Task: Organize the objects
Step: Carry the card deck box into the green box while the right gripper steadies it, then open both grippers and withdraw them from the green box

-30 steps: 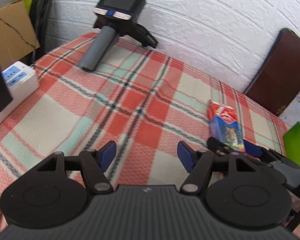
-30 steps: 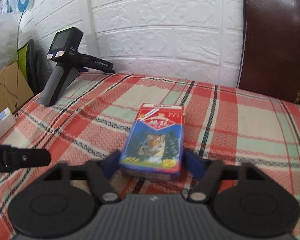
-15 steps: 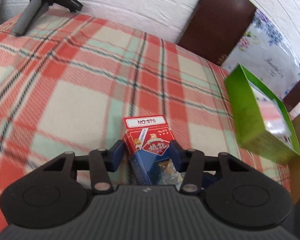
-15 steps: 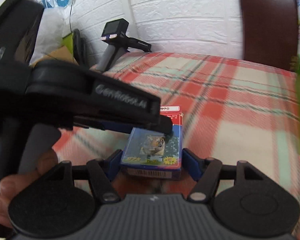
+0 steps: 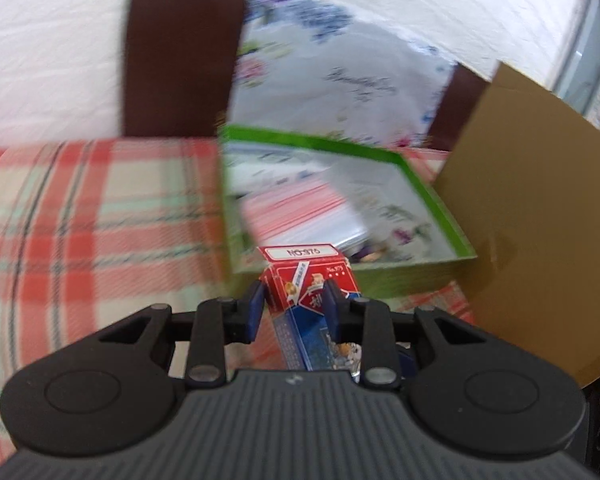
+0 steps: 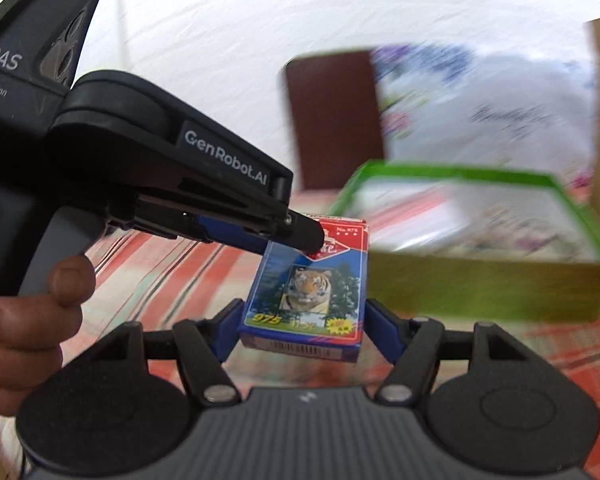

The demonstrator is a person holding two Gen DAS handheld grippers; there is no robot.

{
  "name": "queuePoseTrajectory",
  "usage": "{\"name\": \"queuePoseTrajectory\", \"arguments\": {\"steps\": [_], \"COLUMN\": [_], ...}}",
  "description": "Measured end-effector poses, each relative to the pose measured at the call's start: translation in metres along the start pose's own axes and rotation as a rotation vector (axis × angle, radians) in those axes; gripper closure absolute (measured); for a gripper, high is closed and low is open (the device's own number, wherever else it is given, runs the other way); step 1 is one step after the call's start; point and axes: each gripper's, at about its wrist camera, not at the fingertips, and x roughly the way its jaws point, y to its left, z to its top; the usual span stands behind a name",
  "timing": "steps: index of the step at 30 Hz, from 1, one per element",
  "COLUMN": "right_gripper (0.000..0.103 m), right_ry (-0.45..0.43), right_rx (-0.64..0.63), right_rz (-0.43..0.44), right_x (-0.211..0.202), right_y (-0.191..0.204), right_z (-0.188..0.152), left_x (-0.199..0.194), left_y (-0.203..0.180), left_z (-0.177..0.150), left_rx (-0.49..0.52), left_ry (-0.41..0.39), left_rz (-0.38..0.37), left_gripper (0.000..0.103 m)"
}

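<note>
Both tongs on card box (image 6: 306, 284), held off plaid tablecloth (image 5: 80, 208) near green tray (image 5: 420, 272) — right gripper (image 6: 302, 330) pinches near end, left gripper (image 5: 294, 308), jaws just closing, nips far top. Keep box level, lower into tray, don't crush. Right view only: hand (image 6: 24, 332) on left handle, tiger face; left view only: tray contents.

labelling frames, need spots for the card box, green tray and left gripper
card box (image 6: 306, 292): right wrist view, tiger picture on its front face
green tray (image 5: 432, 196): left wrist view, its right rim
left gripper (image 5: 294, 312): left wrist view, midway between its fingertips, jaws just been closing around the card box top
</note>
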Motion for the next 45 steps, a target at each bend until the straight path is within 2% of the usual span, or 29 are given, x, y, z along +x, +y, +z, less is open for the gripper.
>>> {"name": "queuePoseTrajectory", "arguments": {"steps": [4,11,12,13,14,16,17,20,27,29,32,37,45], "right_gripper": [0.038,0.038,0.037,0.036,0.03,0.026,0.026,0.021,0.02,0.02,0.02,0.019,0.02], "right_ry": [-0.081,-0.141,-0.154,-0.16,-0.148,-0.095,-0.078,-0.114,-0.184,-0.195,-0.203,-0.165,-0.066], "right_rx": [0.02,0.082,0.089,0.086,0.08,0.095,0.108,0.139,0.141,0.118,0.116,0.102,0.164], "right_rz": [-0.114,-0.247,-0.265,-0.3,-0.33,-0.356,-0.372,-0.357,-0.379,-0.387,-0.382,-0.352,-0.305], "right_x": [-0.003,0.029,0.039,0.052,0.068,0.095,0.1,0.086,0.043,0.032,0.015,-0.006,-0.022], "right_y": [-0.036,-0.097,-0.104,-0.11,-0.117,-0.131,-0.136,-0.137,-0.118,-0.109,-0.098,-0.083,-0.075], "right_z": [0.019,0.043,0.049,0.054,0.059,0.064,0.064,0.053,0.029,0.025,0.019,0.009,-0.011], "left_x": [0.028,0.094,0.103,0.114,0.127,0.148,0.151,0.143,0.116,0.105,0.086,0.058,0.033], "left_y": [-0.037,-0.075,-0.076,-0.077,-0.078,-0.075,-0.069,-0.059,-0.067,-0.071,-0.072,-0.067,-0.046], "left_z": [0.027,0.067,0.071,0.076,0.081,0.086,0.087,0.08,0.051,0.043,0.033,0.015,-0.017], "left_rx": [0.098,0.186,0.196,0.21,0.227,0.223,0.2,0.187,0.234,0.255,0.256,0.236,0.212], "left_ry": [-0.015,-0.035,-0.048,-0.062,-0.06,-0.014,0.01,0.001,0.001,-0.01,-0.019,-0.021,0.01], "left_rz": [-0.05,-0.043,-0.026,0.006,0.056,0.152,0.159,0.145,0.167,0.175,0.178,0.184,0.248], "left_gripper": [0.069,0.069,0.068,0.063,0.058,0.059,0.06,0.059,0.057,0.054,0.054,0.053,0.051]}}
